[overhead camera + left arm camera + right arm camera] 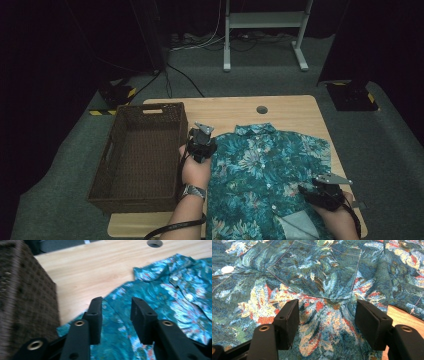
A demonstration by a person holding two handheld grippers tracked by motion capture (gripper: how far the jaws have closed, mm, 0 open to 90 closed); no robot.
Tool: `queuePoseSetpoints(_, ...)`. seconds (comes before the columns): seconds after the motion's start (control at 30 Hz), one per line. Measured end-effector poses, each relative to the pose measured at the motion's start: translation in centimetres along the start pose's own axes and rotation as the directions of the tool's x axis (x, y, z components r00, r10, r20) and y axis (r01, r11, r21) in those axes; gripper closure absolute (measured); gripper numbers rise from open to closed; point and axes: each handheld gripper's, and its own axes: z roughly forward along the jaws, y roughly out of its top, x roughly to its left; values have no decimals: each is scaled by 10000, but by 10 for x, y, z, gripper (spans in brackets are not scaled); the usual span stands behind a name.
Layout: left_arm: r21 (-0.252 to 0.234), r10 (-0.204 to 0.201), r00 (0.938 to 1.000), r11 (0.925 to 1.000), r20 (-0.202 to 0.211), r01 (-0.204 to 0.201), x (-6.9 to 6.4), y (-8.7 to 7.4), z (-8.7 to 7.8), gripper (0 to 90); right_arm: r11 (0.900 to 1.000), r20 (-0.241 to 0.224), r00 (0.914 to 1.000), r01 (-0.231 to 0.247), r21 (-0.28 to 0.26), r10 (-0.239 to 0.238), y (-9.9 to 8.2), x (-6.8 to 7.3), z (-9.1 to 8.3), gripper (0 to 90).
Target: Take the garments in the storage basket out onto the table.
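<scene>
Wooden table (pixel 295 107) on grey carpet (pixel 65 150)

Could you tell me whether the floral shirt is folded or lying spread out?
Partly folded: the shirt has its bottom corner turned up, pale inside showing.

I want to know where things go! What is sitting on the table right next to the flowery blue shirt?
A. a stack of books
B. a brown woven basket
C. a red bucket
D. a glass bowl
B: the high view shows a brown woven basket standing on the wooden table to the left of the flowery blue shirt, with nothing inside it that can be seen.
</scene>
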Motion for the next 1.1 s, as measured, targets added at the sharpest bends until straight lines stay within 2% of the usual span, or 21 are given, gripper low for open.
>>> queuePoseSetpoints(0.2,293,48,9980,9995,638,-67,-17,-24,13,539,10000,2,10000,5,-20,-5,0,0,0,364)
queuePoseSetpoints(0.3,537,3,9953,9985,965,-55,-25,-38,19,517,10000,2,10000,-14,-22,14,0,0,0,364)
queuePoseSetpoints(0.47,971,149,9899,9949,1412,-288,-37,-65,25,475,10000,-11,10000,12,-21,-12,0,0,0,364)
queuePoseSetpoints(0.63,1173,286,9867,9919,1603,-479,-48,-85,23,439,10000,-12,10000,19,-15,-19,0,0,0,364)
queuePoseSetpoints(0.73,1413,659,9855,9860,1564,-884,-57,-93,26,433,10000,-5,10000,15,-5,-15,0,0,0,364)
queuePoseSetpoints(0.77,1476,654,9858,9851,1550,-886,-58,-95,28,433,10000,1,10000,11,2,-11,0,0,0,364)
queuePoseSetpoints(1.1,729,683,9843,9940,1627,-810,-55,-94,40,460,10000,22,10000,9,-23,-9,0,0,0,364)
